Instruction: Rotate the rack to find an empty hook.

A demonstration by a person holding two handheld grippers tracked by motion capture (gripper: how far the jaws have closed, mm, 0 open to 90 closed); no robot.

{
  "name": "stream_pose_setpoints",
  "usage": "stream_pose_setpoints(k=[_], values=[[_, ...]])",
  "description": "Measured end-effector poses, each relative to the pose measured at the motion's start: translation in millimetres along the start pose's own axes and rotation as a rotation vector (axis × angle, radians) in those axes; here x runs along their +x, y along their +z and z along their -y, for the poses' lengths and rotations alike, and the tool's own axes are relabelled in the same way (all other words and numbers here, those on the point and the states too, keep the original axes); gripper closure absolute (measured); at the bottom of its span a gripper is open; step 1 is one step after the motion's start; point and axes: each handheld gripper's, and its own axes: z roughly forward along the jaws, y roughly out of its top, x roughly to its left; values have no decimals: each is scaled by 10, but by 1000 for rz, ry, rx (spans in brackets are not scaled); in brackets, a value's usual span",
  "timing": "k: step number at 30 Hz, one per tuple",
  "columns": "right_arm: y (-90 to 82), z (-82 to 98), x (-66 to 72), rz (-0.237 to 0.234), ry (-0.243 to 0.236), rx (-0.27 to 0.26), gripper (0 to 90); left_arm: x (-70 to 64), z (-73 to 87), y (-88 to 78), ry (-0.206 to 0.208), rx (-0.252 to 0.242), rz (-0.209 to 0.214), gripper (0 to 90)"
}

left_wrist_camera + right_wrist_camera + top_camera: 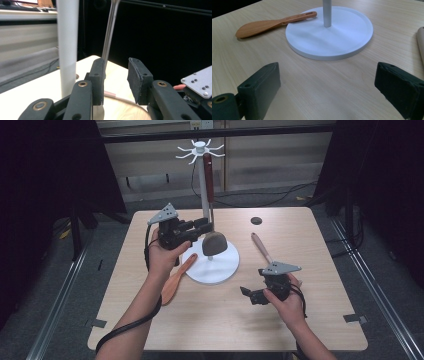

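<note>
A white utensil stand [203,185] with hooks on top rises from a round white base [222,267] at mid-table. A turner hangs from it: dark red handle [208,175], thin metal shaft [110,32], grey-brown head [214,245] just above the base. My left gripper [205,226] is level beside the pole [67,45]. Its jaws stand apart [116,75]; the shaft runs down just behind the left jaw's tip and nothing is pressed between the pads. My right gripper [246,295] rests low over the table, right of the base, wide open and empty [327,85].
An orange wooden rice paddle [175,282] lies left of the base [342,37], also seen in the right gripper view [262,24]. A pale-handled utensil [261,247] lies right of the base, running under the right hand. A dark round hole [256,220] is near the far edge.
</note>
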Motion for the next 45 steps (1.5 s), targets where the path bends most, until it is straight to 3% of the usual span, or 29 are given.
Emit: stream_pose_setpoints(k=[9, 17, 23, 34, 37, 39, 45], values=[[5, -8, 13, -5, 1, 0, 60, -33, -99, -93, 16, -26, -25, 709], [10, -7, 19, -6, 1, 1, 60, -94, -194, -130, 45, -54, -46, 841], [9, -7, 12, -5, 3, -1, 60, -131, -274, -138, 55, -92, -56, 889], [1, -13, 11, -5, -1, -5, 60, -160, -381, -159, 35, -220, -74, 900], [0, -16, 8, -6, 0, -7, 60, -184, -398, -148, 22, -281, -73, 900], [-1, -17, 8, -6, 0, -9, 60, -184, -402, -144, 34, -291, -66, 900], [-10, -20, 6, -2, 2, -10, 60, -202, -421, -103, 17, -360, -56, 900]])
